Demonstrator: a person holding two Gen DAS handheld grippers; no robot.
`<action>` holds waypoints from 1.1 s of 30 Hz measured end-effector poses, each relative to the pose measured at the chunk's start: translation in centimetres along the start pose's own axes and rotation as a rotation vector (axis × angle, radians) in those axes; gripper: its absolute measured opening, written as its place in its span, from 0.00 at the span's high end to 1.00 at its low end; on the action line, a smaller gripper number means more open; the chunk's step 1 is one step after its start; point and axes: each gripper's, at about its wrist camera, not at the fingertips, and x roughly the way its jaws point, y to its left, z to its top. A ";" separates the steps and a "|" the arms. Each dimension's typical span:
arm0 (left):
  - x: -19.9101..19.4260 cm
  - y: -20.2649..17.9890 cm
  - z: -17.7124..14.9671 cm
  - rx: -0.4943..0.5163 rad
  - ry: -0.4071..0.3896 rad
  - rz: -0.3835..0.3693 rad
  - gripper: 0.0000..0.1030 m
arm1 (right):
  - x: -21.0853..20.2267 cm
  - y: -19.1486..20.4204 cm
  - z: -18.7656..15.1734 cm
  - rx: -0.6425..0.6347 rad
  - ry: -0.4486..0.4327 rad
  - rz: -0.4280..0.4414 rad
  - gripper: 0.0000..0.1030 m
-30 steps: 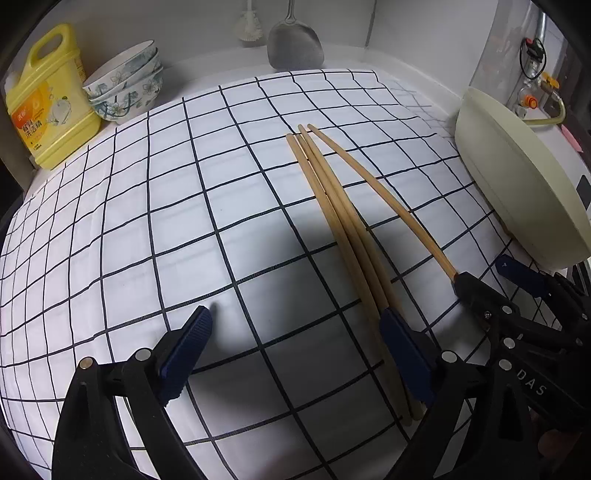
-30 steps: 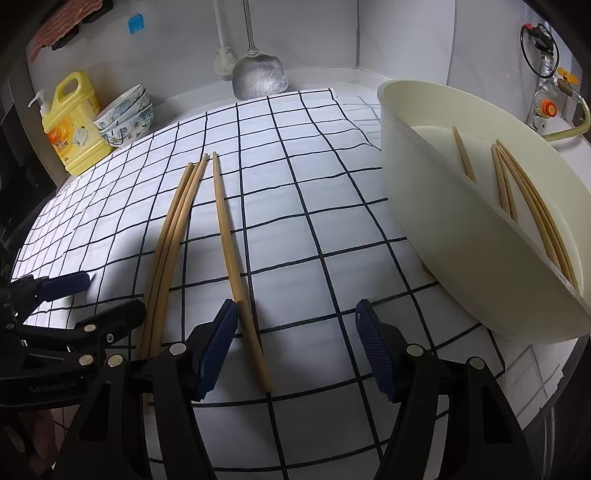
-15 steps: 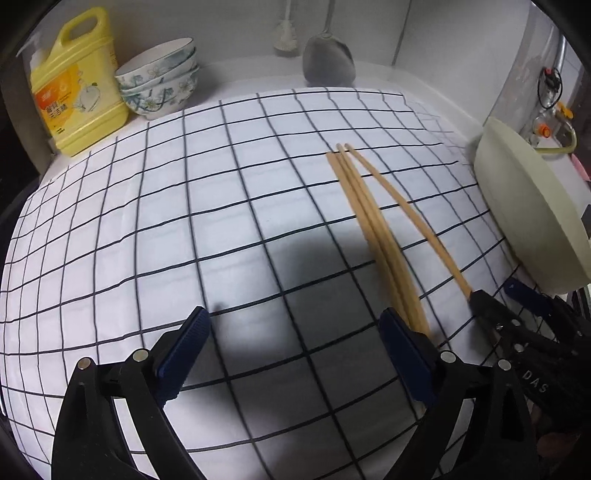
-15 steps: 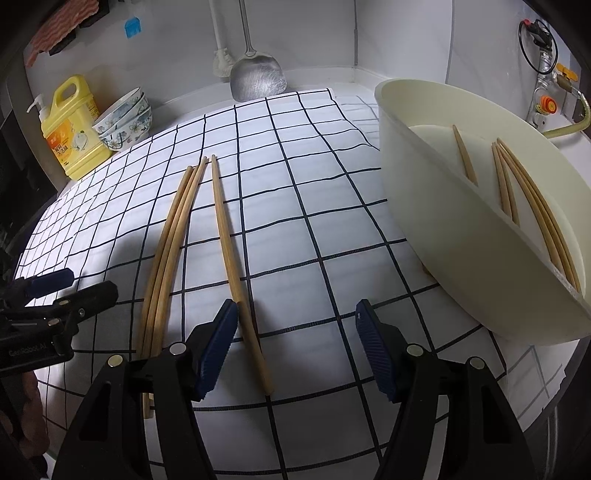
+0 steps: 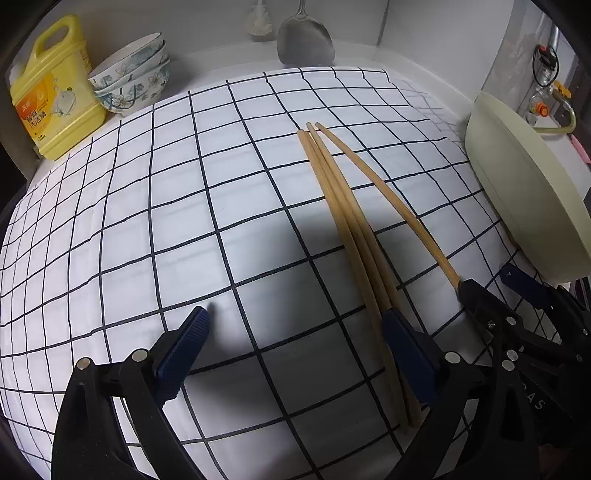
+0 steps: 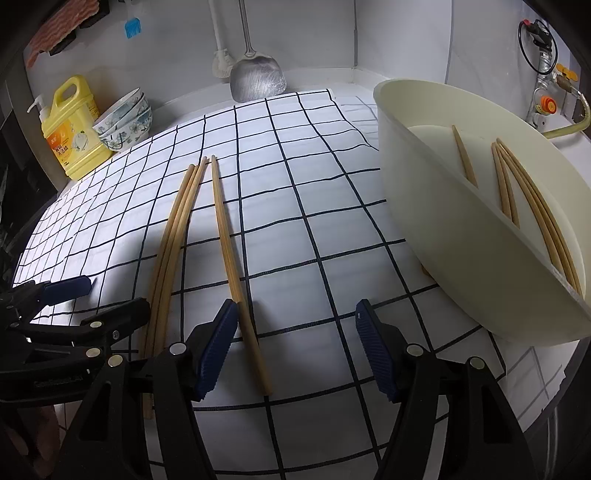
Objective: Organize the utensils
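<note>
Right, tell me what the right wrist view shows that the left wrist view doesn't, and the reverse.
Right wrist only: the chopsticks inside the cream basin, a blue brush on the wall, and the near end of the lone chopstick.

Left wrist only: nothing distinct of its own; it sees the basin from outside.

Both: the three bundled chopsticks, yellow detergent bottle, stacked bowls, metal spatula, checked cloth, both open grippers.

Two wrist fisheyes, close, angled down, sharing checked cloth (image 5: 184,206) and chopsticks (image 6: 173,236)
</note>
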 end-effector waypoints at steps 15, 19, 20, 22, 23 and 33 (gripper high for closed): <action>0.5 2.5 0.7 -0.044 0.000 0.087 0.07 | -0.1 -0.2 0.0 0.006 -0.003 -0.006 0.38; 0.7 3.9 0.9 -0.056 -0.012 0.097 0.06 | 0.1 0.1 0.3 -0.004 -0.001 -0.002 0.38; 0.8 4.3 1.0 -0.059 -0.015 0.100 0.06 | 0.2 0.4 0.4 -0.011 -0.001 -0.002 0.38; 0.8 4.7 1.1 -0.062 -0.019 0.101 0.06 | 0.5 0.7 0.7 -0.027 0.002 -0.003 0.38; 0.8 4.8 1.2 -0.063 -0.021 0.101 0.06 | 0.6 0.9 0.8 -0.036 0.002 -0.003 0.38; 1.5 4.8 3.0 -0.037 -0.056 0.093 0.17 | 2.6 3.2 2.9 -0.173 0.020 0.005 0.41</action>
